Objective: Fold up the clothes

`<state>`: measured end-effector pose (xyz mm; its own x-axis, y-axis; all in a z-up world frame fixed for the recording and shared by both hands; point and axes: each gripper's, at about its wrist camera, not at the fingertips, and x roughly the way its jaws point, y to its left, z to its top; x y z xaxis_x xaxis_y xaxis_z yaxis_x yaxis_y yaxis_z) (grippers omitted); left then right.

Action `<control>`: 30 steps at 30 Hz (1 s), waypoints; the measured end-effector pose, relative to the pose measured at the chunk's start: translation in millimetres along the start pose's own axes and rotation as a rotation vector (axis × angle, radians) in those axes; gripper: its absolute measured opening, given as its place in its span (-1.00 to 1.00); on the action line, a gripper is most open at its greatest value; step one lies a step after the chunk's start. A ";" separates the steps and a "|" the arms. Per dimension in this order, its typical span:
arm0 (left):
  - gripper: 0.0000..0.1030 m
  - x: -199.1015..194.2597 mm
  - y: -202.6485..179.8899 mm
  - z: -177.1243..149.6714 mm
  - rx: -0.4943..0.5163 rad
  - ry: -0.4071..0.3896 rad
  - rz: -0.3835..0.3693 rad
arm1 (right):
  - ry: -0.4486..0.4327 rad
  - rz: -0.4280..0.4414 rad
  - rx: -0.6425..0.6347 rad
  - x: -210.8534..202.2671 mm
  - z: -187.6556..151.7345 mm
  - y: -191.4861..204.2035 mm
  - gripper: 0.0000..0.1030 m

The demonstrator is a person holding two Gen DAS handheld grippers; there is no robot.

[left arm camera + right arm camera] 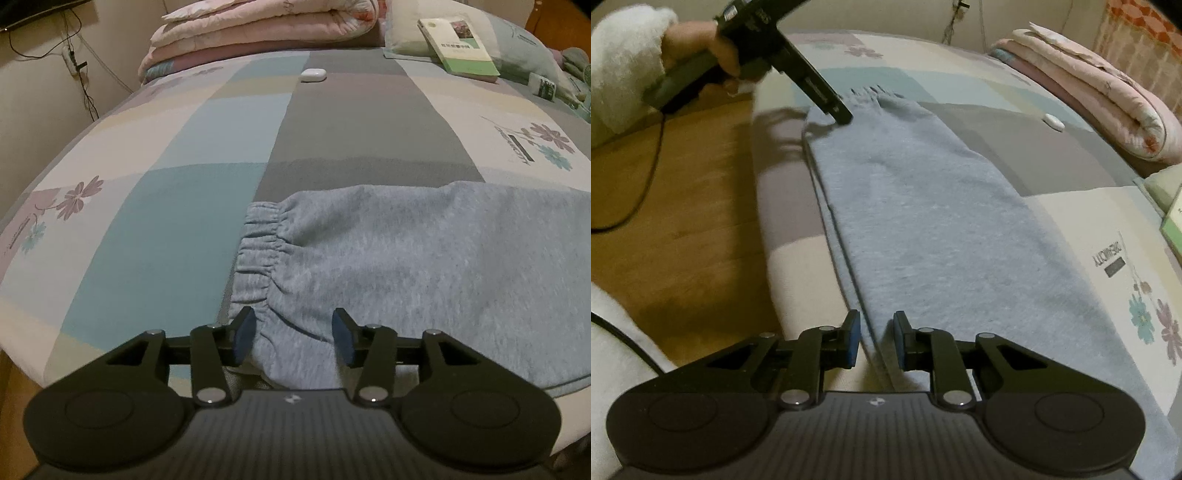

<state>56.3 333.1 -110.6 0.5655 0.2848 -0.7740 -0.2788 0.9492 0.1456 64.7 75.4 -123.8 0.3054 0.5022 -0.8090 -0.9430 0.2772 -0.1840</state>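
We have grey sweatpants (424, 258) laid long and flat along the near edge of the bed (155, 229), elastic waistband (258, 251) at the left end. They look already folded leg over leg, though we cannot be sure from here.

Our left gripper (293, 338) is at the near corner of the waistband, jaws spread with a fold of grey cloth between the blue pads (244, 334); nothing is pinched yet. In the right wrist view the same tool (842, 116) touches down on that far end of the garment, with our left hand (701, 44) on its handle.

Our right gripper (875, 339) sits at the opposite end, jaws apart by a narrower gap, straddling the near edge of the pants (923, 229) without clamping.

We judge this to be the step of taking hold at both ends before a crosswise fold. Next we need both jaws to close on all cloth layers, then one end lifted and carried over to meet the other, edges aligned. The near edge hangs close to the mattress side, so a loose grip could let it slide toward the floor (683, 192).

Far off lie a quilt (258, 29), a book (458, 44) and a small white case (313, 75), well clear of us.
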 end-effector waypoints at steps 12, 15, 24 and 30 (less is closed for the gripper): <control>-0.05 -4.2 -1.3 3.5 -0.024 -0.047 -0.020 | -0.026 0.001 0.041 -8.5 -0.7 -6.7 -0.93; 0.00 0.5 -1.0 -0.1 -0.031 -0.011 0.048 | -0.016 0.032 0.051 -12.4 -2.5 -8.4 -0.95; 0.08 -22.6 -10.3 8.3 0.025 -0.063 0.073 | -0.028 0.098 0.138 -23.5 -7.7 -24.4 -0.80; 0.13 -9.3 -45.2 38.5 0.089 -0.125 -0.081 | -0.096 0.024 0.276 -38.7 -13.0 -58.4 -0.51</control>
<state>93.6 292.7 -86.3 0.6772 0.2165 -0.7033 -0.1617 0.9762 0.1448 106.3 29.1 -89.0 0.3073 0.5831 -0.7521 -0.8825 0.4702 0.0040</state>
